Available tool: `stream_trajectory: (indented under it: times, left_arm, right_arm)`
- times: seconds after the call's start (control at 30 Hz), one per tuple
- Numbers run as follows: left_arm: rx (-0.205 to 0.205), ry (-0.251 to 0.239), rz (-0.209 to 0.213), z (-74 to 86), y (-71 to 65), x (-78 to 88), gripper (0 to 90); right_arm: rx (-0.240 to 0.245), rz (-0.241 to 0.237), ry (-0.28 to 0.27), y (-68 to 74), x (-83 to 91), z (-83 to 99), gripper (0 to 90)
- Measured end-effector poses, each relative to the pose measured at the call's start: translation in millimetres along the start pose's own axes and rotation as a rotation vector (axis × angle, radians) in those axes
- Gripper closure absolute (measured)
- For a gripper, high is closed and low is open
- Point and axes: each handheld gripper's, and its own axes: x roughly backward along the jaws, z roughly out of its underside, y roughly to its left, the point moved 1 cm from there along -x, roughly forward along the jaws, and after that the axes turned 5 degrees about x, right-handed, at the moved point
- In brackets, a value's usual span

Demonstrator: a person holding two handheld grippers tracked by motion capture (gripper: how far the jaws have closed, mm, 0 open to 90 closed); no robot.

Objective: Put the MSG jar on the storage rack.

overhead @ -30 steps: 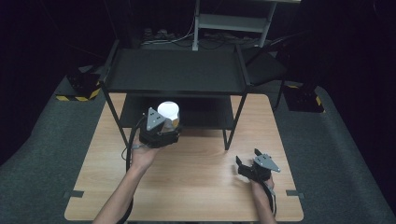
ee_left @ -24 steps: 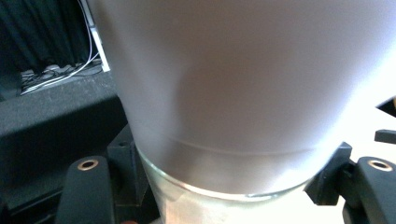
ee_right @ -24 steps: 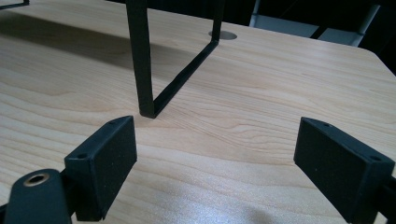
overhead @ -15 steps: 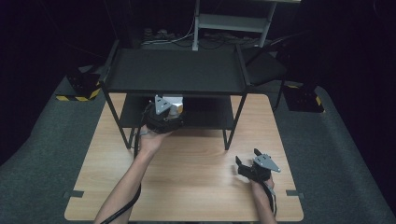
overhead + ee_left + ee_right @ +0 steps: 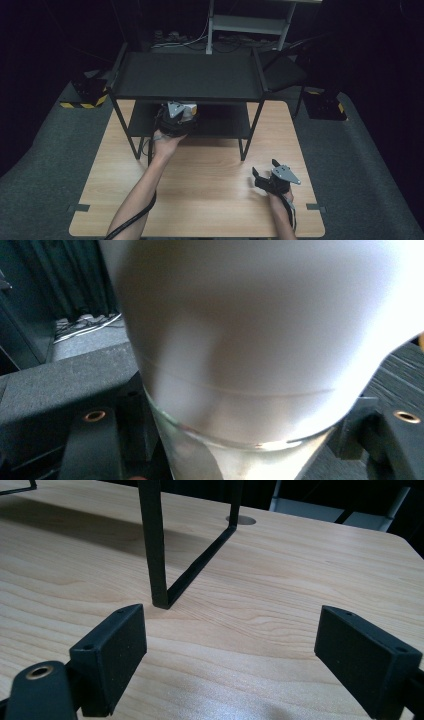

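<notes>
Holding a white cup [image 5: 250, 340] at the front edge of the rack's [image 5: 187, 75] lower shelf [image 5: 220, 122], the left gripper [image 5: 175, 120] sits just under the top shelf, left of the table's [image 5: 210, 180] middle. In the left gripper view the cup crowds the lens: white above, a clearer, glassy band below, with a black jaw on each side pressed to its base. The jaws are clamped on the cup, fairly wide apart because the cup is broad.

Risks, as I judge them:
- The top shelf hangs close above the gripper. A lift or a tilt here could knock the gripper's plate or the cup's rim against it.
- The grip looks low on the cup, near its base, so the cup could tip between the pads if the hand twists.
- The cup blocks most of the left gripper view, so the shelf surface under it is hard to read. Letting go too high, or partly off the front edge, could drop the cup to the table.
- The left cable [image 5: 135, 217] trails along the forearm and could snag a rack leg [image 5: 152, 545].

The right gripper [image 5: 272, 177] rests near the table's right near corner, well apart from the rack. Its jaws stand wide apart and hold nothing; they hover just above bare wood, with the rack leg beyond them.
</notes>
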Motion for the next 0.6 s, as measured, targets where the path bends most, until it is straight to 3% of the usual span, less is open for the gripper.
stream_trajectory:
  times: [0.1, 0.17, 0.43, 0.6]
  left_arm:
    - [0.016, -0.011, 0.010, 1.9, 2.8, -2.6, 31.4]
    - [0.015, -0.039, 0.007, 8.0, 2.1, -3.5, 31.2]
    - [0.002, -0.060, 0.016, 13.6, 5.1, -3.6, 31.0]
    - [-0.052, -0.034, 0.002, 14.3, 2.1, -6.6, 25.0]
  right_arm:
    - [-0.001, 0.000, -0.001, 0.0, 0.0, 0.0, 12.7]
    - [-0.002, 0.000, -0.001, -0.1, 0.1, 0.1, 12.6]
    - [0.004, -0.004, 0.000, -0.2, -0.2, -0.1, 12.7]
    - [0.005, -0.005, 0.001, -0.2, -0.3, -0.4, 12.7]
